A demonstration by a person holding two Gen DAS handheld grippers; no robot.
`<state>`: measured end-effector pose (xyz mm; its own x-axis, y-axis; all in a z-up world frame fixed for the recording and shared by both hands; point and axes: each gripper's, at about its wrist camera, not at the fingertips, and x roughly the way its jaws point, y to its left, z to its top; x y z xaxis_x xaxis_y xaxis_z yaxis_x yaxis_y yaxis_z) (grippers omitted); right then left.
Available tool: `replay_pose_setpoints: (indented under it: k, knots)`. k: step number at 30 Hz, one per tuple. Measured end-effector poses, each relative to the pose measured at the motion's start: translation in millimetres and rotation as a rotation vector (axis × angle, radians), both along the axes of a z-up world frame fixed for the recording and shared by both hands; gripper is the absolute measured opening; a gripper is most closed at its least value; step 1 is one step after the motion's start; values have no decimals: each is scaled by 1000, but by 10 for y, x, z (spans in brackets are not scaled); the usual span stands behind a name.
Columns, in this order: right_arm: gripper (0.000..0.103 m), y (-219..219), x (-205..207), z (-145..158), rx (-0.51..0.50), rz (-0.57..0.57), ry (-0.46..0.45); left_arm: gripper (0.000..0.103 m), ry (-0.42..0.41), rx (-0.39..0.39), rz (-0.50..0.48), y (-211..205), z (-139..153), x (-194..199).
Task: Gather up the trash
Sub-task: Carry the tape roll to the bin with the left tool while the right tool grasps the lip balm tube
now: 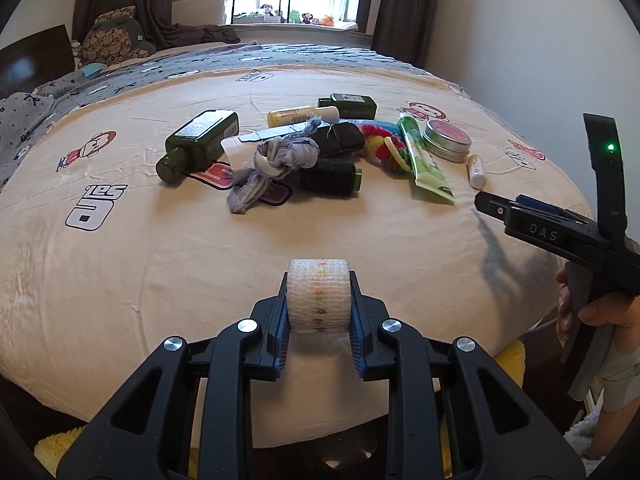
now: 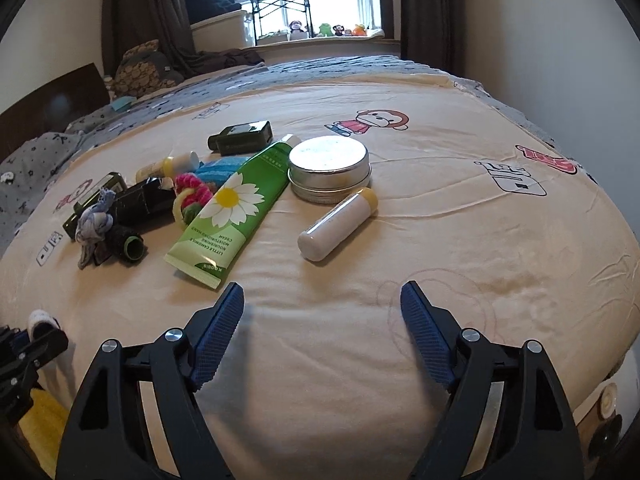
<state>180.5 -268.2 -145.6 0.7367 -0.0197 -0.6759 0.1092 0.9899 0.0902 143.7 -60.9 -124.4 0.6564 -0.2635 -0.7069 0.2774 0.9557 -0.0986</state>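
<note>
A small white mesh-wrapped roll with a coloured dotted stripe (image 1: 317, 295) sat clamped in the left gripper (image 1: 318, 312) jaws, above the near edge of the cream cartoon-print bed (image 1: 120, 264). The right gripper (image 2: 322, 304) jaws stood wide, empty (blue pads showing). Beyond lay a green daisy-print cream tube (image 2: 232, 204), round silver tin (image 2: 329, 168) and white yellow-capped stick (image 2: 336, 226).

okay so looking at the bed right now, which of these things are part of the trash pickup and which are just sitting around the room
Part of the job:
- white mesh-wrapped roll, clamped in the left gripper
- green daisy-print cream tube
- round silver metal tin
- white stick with a yellow cap
- knotted grey rag
- right gripper, open

Lying about:
- stuffed toys on the windowsill
- patterned cushion
</note>
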Motion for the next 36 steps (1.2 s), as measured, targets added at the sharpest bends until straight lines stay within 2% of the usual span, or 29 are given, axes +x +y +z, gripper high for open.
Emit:
replay_pose_setpoints:
  k: [1,4,9,11,13,14,18,24,31,36]
  knots:
    - [73,1,58,-16,-8,-20,1,23,1,0,1,-6,-5,7]
    - [67,-21,221,-42,-4,-48,-2,23,8,-2,2,-19,-21,33]
    - [61,-74,554,-54,19,-70,34,23,14,3,4,-38,-49,85]
    - [55,-94,629,-52,20,-81,51,23,12,5,7,-48,-48,94]
    - [40,-121,626,-51,8,-82,61,23,9,7,5,-58,-45,87]
    - [39,-143,598,-51,13,-73,59,23,8,8,1,-63,-41,78]
    - [20,-200,411,-55,17,-31,63,23,0,7,-7,-66,-19,16]
    - [20,-125,-61,13,-12,38,36,23,-19,3,-21,-50,27,-163]
    - [20,188,-913,167,2,166,-30,23,-14,0,-56,-4,-7,-531]
    - [20,394,-1351,120,35,242,1,23,20,-1,-92,0,-138,-836]
